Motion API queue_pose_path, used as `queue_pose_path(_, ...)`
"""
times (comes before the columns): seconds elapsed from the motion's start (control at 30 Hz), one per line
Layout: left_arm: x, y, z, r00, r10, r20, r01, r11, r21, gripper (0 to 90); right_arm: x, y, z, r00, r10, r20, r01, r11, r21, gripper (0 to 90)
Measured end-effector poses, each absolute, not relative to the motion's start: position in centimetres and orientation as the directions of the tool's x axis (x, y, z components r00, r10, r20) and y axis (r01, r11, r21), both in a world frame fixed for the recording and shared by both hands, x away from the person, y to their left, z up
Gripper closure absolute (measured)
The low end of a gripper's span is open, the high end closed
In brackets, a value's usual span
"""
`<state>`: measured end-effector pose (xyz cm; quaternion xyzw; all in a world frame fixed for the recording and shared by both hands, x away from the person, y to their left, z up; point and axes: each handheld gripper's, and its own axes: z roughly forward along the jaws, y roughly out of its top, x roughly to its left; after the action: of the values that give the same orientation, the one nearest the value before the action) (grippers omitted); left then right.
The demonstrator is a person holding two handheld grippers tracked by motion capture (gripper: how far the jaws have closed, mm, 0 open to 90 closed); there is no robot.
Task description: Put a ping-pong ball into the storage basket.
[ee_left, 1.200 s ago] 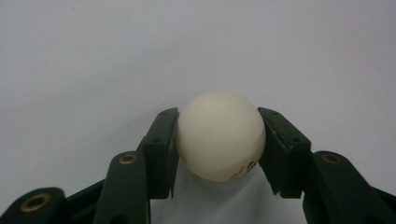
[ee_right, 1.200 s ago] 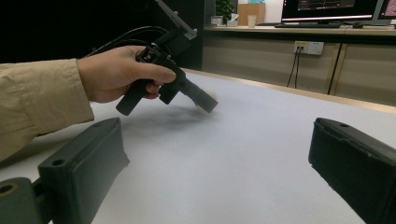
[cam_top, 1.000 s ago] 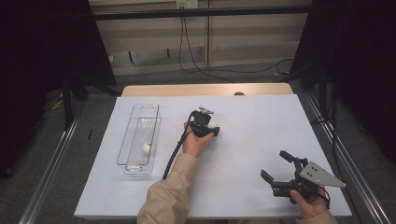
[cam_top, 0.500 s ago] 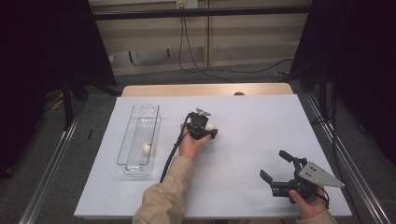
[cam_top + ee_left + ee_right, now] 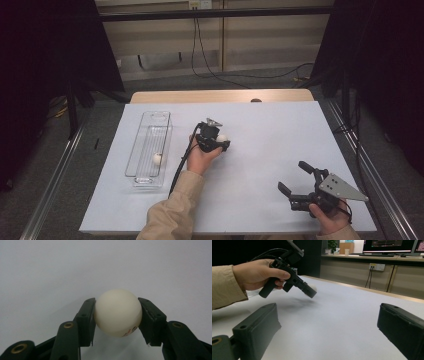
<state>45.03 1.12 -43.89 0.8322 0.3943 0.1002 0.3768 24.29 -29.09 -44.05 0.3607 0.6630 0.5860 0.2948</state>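
A white ball (image 5: 117, 312) with a faint red mark is pinched between the two black jaws of my left gripper (image 5: 117, 315). In the high view the left gripper (image 5: 221, 140) is held above the middle of the white table (image 5: 270, 135), with the ball (image 5: 221, 138) at its tip. The right gripper view shows that same gripper (image 5: 312, 291) hovering over the surface in a hand. My right gripper (image 5: 293, 176) rests near the front right corner, its jaws wide apart with nothing between them (image 5: 329, 322).
A long clear plastic tray (image 5: 135, 145) lies lengthwise on the left part of the table, with a second white ball (image 5: 157, 159) inside near its front end. A cable (image 5: 180, 165) trails from the left gripper past the sleeve.
The left gripper with the ball has drifted slightly left and toward the person. The right gripper has stayed put.
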Motion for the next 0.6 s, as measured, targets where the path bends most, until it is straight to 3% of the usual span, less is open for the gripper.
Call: queue_pose_path(0.6, 44.61, 1.89, -43.69, 0.668, 0.73, -0.147, 0.594, -0.403, 0.696, 51.0, 24.31, -29.16, -44.08, -0.566, 0.824, 0.03, 0.133, 0.055, 0.99, 2.9)
